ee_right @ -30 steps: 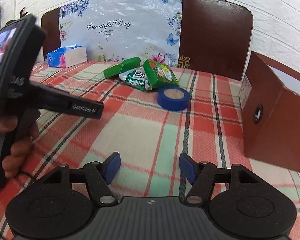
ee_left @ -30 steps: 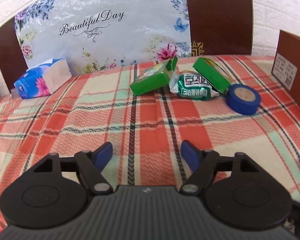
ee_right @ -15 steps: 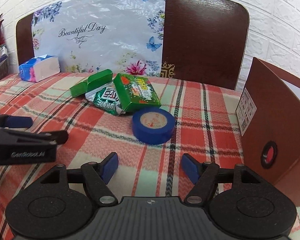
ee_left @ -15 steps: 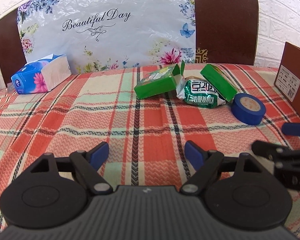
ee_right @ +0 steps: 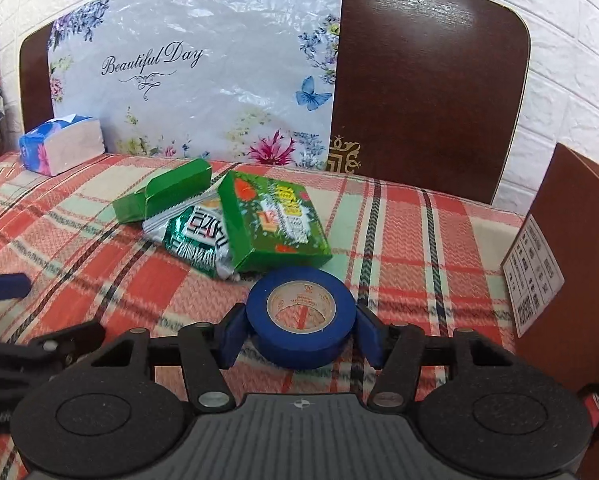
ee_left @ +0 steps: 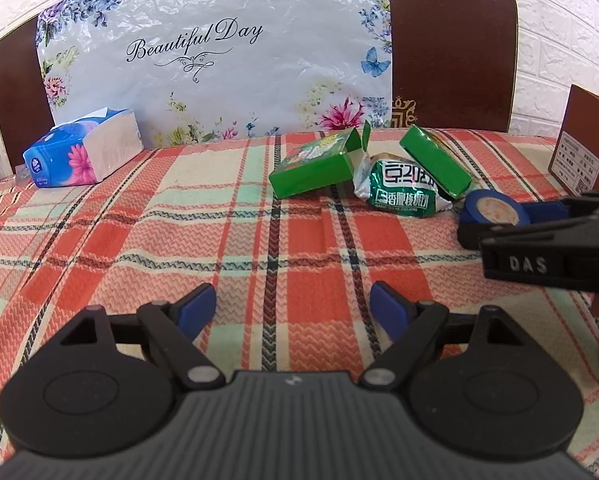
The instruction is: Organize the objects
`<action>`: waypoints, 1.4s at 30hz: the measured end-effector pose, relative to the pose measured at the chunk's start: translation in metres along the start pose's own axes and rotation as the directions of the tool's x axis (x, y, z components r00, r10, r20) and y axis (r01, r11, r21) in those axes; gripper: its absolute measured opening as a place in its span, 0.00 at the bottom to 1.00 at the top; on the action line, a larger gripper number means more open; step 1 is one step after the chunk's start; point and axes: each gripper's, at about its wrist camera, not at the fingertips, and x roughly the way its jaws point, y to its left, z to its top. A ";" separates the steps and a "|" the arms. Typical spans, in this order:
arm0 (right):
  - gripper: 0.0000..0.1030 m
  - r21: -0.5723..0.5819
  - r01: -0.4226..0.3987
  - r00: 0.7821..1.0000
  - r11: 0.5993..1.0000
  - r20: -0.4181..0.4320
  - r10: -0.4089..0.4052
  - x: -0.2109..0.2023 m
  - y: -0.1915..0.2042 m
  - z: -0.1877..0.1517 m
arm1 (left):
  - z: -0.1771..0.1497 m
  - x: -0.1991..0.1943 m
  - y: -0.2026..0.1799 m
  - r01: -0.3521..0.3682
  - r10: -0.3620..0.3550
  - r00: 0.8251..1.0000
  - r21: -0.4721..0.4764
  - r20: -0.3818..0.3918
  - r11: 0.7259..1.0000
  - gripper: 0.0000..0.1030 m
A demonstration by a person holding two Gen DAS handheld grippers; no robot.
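Step in hand: grasping; right hand-held gripper (ee_right: 300, 330) brackets the blue tape roll (ee_right: 300, 314) on the counter (ee_right: 399, 248), pads touching, clamp unconfirmed; left hand-held gripper (ee_left: 293, 306) released, idle; brown box (ee_right: 571, 248) at 3 o'clock; next likely lift and transfer.

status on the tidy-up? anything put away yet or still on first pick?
Nothing looks put away yet. In hand: the right gripper has its fingers on both sides of the blue tape roll, which sits on the plaid cloth; whether it is clamped is unclear. The left gripper is open and empty. Left: two green boxes and the snack packet lie heaped; the tissue pack is untouched.
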 end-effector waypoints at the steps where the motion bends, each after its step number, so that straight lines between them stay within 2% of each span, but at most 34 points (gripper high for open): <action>1: 0.55 -0.003 -0.005 1.000 1.000 0.001 0.005 -0.005 0.000 -0.004 | 0.000 0.000 0.000 0.001 -0.001 1.000 0.000 0.000 1.000 0.84; 5: 0.55 -0.013 -0.043 0.999 0.999 0.002 0.043 -0.040 -0.003 -0.028 | -0.001 0.000 0.000 0.000 0.000 1.000 0.001 0.001 1.000 0.84; 10: 0.55 -0.028 -0.063 0.998 0.998 -0.017 0.063 -0.107 -0.019 -0.075 | 0.000 -0.001 -0.002 -0.010 0.010 1.000 0.010 0.001 1.000 0.84; 14: 0.55 0.009 0.044 0.999 0.999 -0.023 -0.044 -0.159 -0.045 -0.110 | 0.002 -0.001 -0.005 -0.025 0.025 1.000 0.027 -0.011 0.999 0.84; 16: 0.55 0.036 0.131 0.991 0.991 -0.029 -0.130 -0.177 -0.060 -0.123 | 0.005 -0.007 -0.015 -0.050 0.051 0.998 0.054 -0.025 0.997 0.79; 17: 0.54 0.048 0.171 0.985 0.984 -0.029 -0.169 -0.184 -0.067 -0.128 | 0.007 -0.013 -0.023 -0.030 0.033 0.999 0.062 -0.041 0.998 0.72; 18: 0.55 0.065 0.197 0.980 0.978 -0.029 -0.196 -0.190 -0.074 -0.133 | 0.008 -0.020 -0.033 0.031 -0.027 0.998 0.066 -0.065 0.997 0.69; 19: 0.59 0.089 0.206 0.979 0.975 -0.029 -0.204 -0.194 -0.080 -0.136 | 0.010 -0.029 -0.046 0.110 -0.103 0.990 0.070 -0.091 0.991 0.69; 21: 0.62 0.126 0.195 0.981 0.973 -0.028 -0.194 -0.197 -0.088 -0.141 | 0.011 -0.045 -0.080 0.249 -0.235 0.963 0.098 -0.132 0.963 0.69; 22: 0.62 0.132 0.190 0.982 0.973 -0.023 -0.189 -0.197 -0.089 -0.143 | 0.010 -0.052 -0.100 0.317 -0.298 0.942 0.115 -0.153 0.942 0.69; 24: 0.62 0.130 0.188 0.982 0.973 -0.015 -0.188 -0.196 -0.089 -0.145 | 0.012 -0.069 -0.136 0.450 -0.418 0.881 0.120 -0.221 0.885 0.69; 25: 0.62 0.132 0.185 0.983 0.974 -0.010 -0.185 -0.196 -0.090 -0.146 | 0.012 -0.074 -0.153 0.503 -0.462 0.847 0.114 -0.262 0.857 0.69; 26: 0.62 0.139 0.179 0.984 0.974 -0.005 -0.180 -0.196 -0.091 -0.148 | 0.011 -0.077 -0.169 0.536 -0.487 0.821 0.111 -0.298 0.837 0.69; 27: 0.62 0.148 0.172 0.985 0.974 0.000 -0.174 -0.196 -0.093 -0.148 | 0.009 -0.080 -0.185 0.554 -0.497 0.805 0.114 -0.325 0.824 0.69; 28: 0.63 0.155 0.166 0.986 0.974 0.005 -0.168 -0.196 -0.094 -0.149 | 0.008 -0.081 -0.197 0.564 -0.498 0.796 0.121 -0.345 0.817 0.69; 30: 0.64 0.163 0.152 0.988 0.975 0.015 -0.156 -0.195 -0.096 -0.150 | 0.005 -0.083 -0.216 0.559 -0.481 0.797 0.148 -0.365 0.816 0.68; 38: 0.68 0.200 0.102 0.993 0.975 0.045 -0.113 -0.198 -0.102 -0.154 | 0.003 -0.099 -0.246 0.485 -0.393 0.858 0.273 -0.331 0.831 0.68; 42: 0.68 0.214 0.084 0.994 0.973 0.054 -0.098 -0.196 -0.108 -0.152 | -0.001 -0.107 -0.255 0.492 -0.387 0.855 0.302 -0.344 0.817 0.68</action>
